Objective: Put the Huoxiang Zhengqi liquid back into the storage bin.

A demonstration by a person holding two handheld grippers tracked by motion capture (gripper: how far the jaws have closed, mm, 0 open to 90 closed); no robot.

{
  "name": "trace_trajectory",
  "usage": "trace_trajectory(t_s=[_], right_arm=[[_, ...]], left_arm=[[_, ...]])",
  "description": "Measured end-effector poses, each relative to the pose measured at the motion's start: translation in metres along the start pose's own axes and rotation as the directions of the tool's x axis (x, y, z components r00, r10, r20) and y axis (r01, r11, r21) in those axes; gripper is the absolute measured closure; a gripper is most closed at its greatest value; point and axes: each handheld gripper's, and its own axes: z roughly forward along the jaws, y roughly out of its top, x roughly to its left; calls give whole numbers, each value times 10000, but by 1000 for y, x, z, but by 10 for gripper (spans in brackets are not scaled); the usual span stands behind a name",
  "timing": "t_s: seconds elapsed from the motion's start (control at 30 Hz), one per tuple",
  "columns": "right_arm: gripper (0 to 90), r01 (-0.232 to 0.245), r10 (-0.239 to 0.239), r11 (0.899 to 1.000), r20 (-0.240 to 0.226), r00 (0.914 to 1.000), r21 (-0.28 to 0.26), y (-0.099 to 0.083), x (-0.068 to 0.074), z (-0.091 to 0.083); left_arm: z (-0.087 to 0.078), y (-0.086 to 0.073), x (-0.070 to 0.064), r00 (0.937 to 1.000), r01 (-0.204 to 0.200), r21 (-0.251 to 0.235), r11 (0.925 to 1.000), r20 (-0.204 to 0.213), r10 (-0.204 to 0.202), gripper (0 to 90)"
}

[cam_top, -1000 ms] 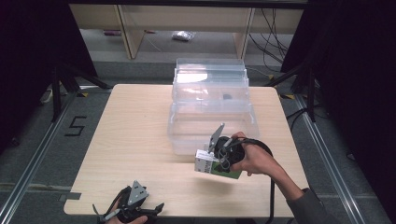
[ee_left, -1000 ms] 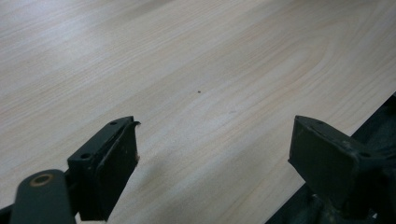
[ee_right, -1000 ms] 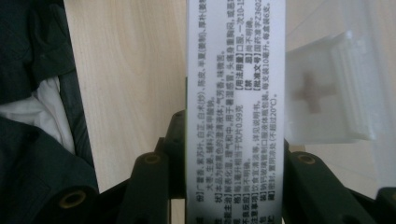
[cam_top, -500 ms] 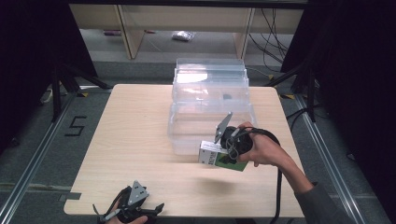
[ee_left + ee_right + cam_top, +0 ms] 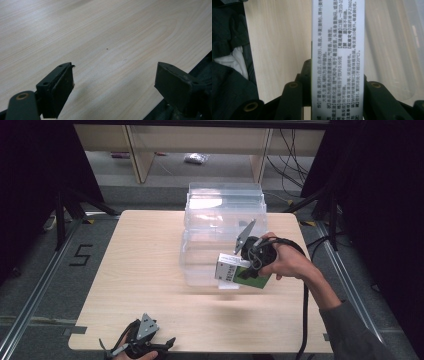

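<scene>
Resting at the near table (image 5: pixel 150 270) edge, the left gripper (image 5: pixel 142 342) idles w/ jaws wide apart over bare wood, nothing between them, likely parked out of the way. Farther in, the right gripper (image 5: pixel 245 265) has its jaws clamped on a box (image 5: pixel 240 272), green and white w/ printed text, held in the air just in front of the clear bin (image 5: pixel 222 240); the right gripper view shows the jaws pinching the box's narrow sides, prob. so it goes in flat. The bin's near wall stands between box and inside, so the box needs lift to clear the rim. Beyond: shelf legs, cables on the floor.
</scene>
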Motion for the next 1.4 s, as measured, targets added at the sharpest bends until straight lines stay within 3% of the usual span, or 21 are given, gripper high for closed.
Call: trace_trajectory(t_s=[0.4, 0.6, 0.63, 0.7, 1.0, 1.07, 1.1, 1.37, 1.4], right_arm=[[650, 33, -32, 10000, 95, 9999, -91, 4, -36, -5], [650, -230, 233, 9997, 222, 9995, -129, 3, -54, -4], [650, -93, 97, 9998, 263, 9996, -170, 2, -61, -2], [650, -366, 369, 9993, 240, 9990, -114, 1, -65, 0], [650, -528, 529, 9986, 311, 9981, -41, -7, -87, 14], [650, -702, 701, 9975, 286, 9971, -2, -8, -88, 16], [650, -458, 459, 9989, 324, 9984, -26, -8, -91, 18], [650, -572, 569, 9982, 181, 9982, 152, -18, -104, 34], [649, -798, 791, 9965, 268, 9965, 255, -19, -104, 36]], left_arm=[[0, 0, -1, 9999, 124, -105, 9999, 38, -124, 148], [0, 0, -1, 9999, 115, -85, 9999, 68, -115, 148], [0, 0, -1, 9999, 117, -106, 9999, 43, -117, 148], [0, 0, -1, 9999, 124, -109, 9999, 47, -123, 148], [0, 0, 0, 10000, -1, 44, 10000, -59, 2, 148], [0, 0, 0, 10000, 1, 44, 10000, -60, 0, 148], [0, 0, 0, 10000, -3, 103, 9999, -19, 3, 148], [0, 0, 0, 10000, 14, 46, 10000, -45, -14, 148], [0, 0, 0, 10000, 25, 40, 10000, -28, -24, 148]])
